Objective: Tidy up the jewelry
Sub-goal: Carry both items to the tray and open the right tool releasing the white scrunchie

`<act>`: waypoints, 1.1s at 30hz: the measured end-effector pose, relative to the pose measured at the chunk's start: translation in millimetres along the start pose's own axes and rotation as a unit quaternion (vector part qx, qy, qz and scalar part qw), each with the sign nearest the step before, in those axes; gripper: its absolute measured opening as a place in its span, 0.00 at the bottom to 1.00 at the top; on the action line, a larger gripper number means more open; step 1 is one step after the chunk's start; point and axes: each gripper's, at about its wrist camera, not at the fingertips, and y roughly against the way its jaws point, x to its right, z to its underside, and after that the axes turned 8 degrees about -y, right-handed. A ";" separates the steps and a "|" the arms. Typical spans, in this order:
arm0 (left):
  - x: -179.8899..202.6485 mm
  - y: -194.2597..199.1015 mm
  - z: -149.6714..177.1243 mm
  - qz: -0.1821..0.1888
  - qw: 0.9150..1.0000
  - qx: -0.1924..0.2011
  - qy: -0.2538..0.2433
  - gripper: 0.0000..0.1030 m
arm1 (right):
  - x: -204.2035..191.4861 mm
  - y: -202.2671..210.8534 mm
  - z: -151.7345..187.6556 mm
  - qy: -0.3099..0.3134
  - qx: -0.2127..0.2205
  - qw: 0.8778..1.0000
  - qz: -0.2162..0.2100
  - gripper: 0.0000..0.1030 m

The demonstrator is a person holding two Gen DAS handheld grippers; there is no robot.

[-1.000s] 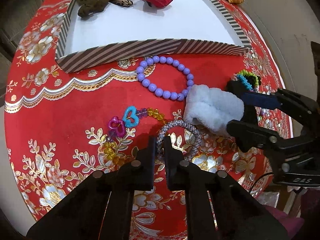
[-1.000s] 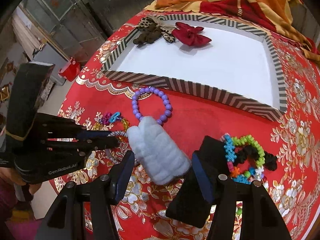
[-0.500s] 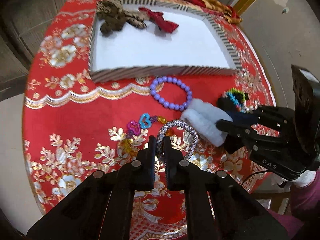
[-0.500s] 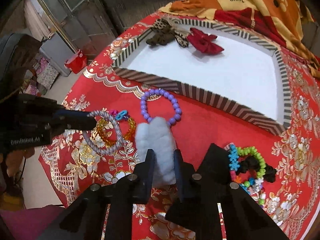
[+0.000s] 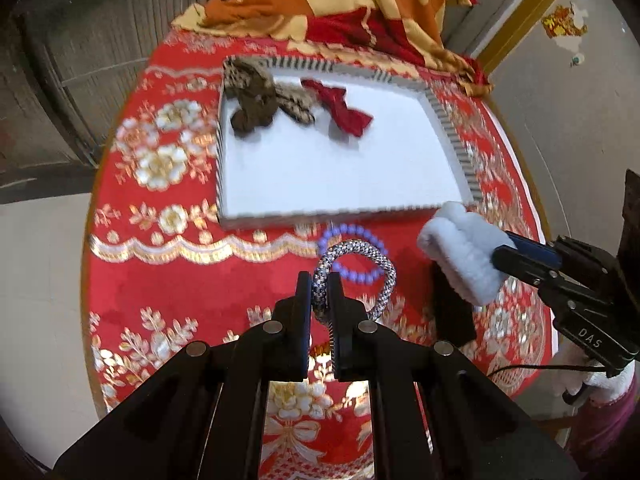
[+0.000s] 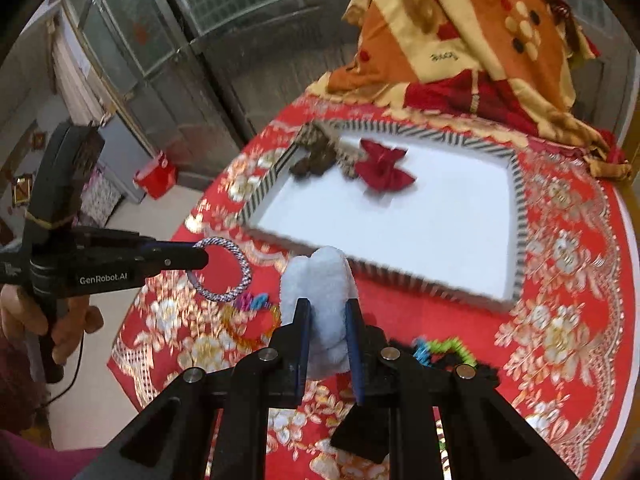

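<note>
Both hand-held grippers have lifted: silver bracelet (image 5: 362, 268), white scrunchie (image 6: 320, 300).

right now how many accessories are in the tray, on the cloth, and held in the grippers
in the tray: 2, a brown bow and a red bow
held: 2, silver bangle, white fluffy scrunchie
on the cloth: 3, purple bead bracelet, heart-link chain, multicolour bead bracelet
total: 7

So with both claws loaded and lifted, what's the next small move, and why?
Probably carry both forward over the tray and release. The left claw pinches the silver bangle, the right claw grips the white scrunchie, and the tray's white floor is mostly bare.
</note>
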 end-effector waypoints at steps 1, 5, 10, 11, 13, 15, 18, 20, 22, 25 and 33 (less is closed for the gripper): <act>-0.6 1.9 -4.6 -0.005 1.000 0.005 0.002 0.06 | 1.8 2.3 -3.3 -0.003 0.005 1.000 0.003 0.16; -2.0 7.7 -19.1 -0.018 1.000 0.020 0.005 0.06 | 13.5 10.5 -18.1 -0.020 0.021 1.000 0.008 0.16; 0.1 8.1 -30.6 -0.033 0.999 0.029 0.005 0.06 | 21.7 14.1 -30.3 -0.027 0.030 0.999 0.016 0.16; 0.2 7.5 -32.9 -0.034 0.999 0.029 0.006 0.06 | 22.6 14.4 -32.4 -0.028 0.031 0.999 0.018 0.16; 0.2 6.5 -36.8 -0.041 0.999 0.031 0.009 0.06 | 24.0 15.5 -36.3 -0.029 0.035 0.999 0.022 0.16; 0.2 5.9 -40.2 -0.049 0.998 0.033 0.010 0.06 | 26.3 15.4 -40.5 -0.032 0.039 0.998 0.025 0.16; -0.6 4.4 -45.1 -0.056 0.998 0.035 0.012 0.06 | 30.6 15.6 -46.1 -0.039 0.043 0.998 0.028 0.16; -0.8 3.0 -48.2 -0.063 0.997 0.036 0.011 0.06 | 33.4 15.2 -50.2 -0.043 0.046 0.998 0.030 0.16; -1.3 0.8 -51.4 -0.072 0.997 0.036 0.010 0.06 | 36.0 14.0 -55.3 -0.047 0.047 0.997 0.031 0.16; -3.3 -2.8 -56.0 -0.074 0.997 0.035 0.013 0.06 | 39.0 11.0 -62.9 -0.049 0.049 0.997 0.035 0.16; -14.0 -19.8 -68.5 -0.077 0.996 0.026 0.030 0.06 | 46.5 -2.9 -83.1 -0.055 0.051 0.996 0.043 0.16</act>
